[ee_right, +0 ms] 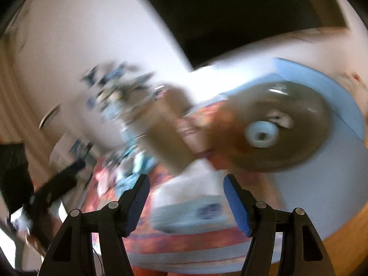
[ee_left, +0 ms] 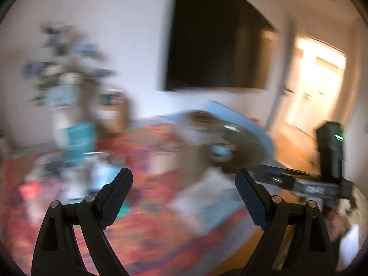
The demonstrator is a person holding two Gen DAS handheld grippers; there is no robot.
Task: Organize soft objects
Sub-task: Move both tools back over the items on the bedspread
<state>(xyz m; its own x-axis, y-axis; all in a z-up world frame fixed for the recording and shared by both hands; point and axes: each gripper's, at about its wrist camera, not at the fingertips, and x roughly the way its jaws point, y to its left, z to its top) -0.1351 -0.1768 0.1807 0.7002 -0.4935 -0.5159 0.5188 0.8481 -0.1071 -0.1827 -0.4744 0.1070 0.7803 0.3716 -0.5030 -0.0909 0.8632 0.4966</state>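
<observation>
Both pairs of jaws stand apart with nothing between them. Seen from the left wrist, the left gripper [ee_left: 184, 179] has its two black fingers spread wide over a red and orange patterned rug [ee_left: 147, 230]; everything beyond them is smeared by motion blur. Pale, soft-looking things lie on that rug — a whitish and light blue bundle [ee_left: 202, 204] between the fingertips and farther off, not touching either pad. What it is cannot be told. A round brown table [ee_left: 239, 147] with a small pale blue ring-shaped thing [ee_left: 219, 153] on it stands behind, with a light blue pad [ee_left: 260, 128] behind that. A large dark screen [ee_left: 218, 46] hangs on the white wall, a leafy plant [ee_left: 66, 64] stands at the left, and a bright doorway [ee_left: 317, 85] shows at the right. The right gripper's black body [ee_left: 331, 161] juts in at the right edge.

From the right wrist the view is tilted and just as blurred. The right gripper [ee_right: 186, 188] has its blue-padded fingers parted, less widely, and empty. The light blue and white bundle [ee_right: 191, 211] lies on the rug [ee_right: 184, 248] just beyond and between the fingertips. The brown table [ee_right: 287, 138] and ring [ee_right: 261, 134] sit at upper right, the screen [ee_right: 230, 11] above.
</observation>
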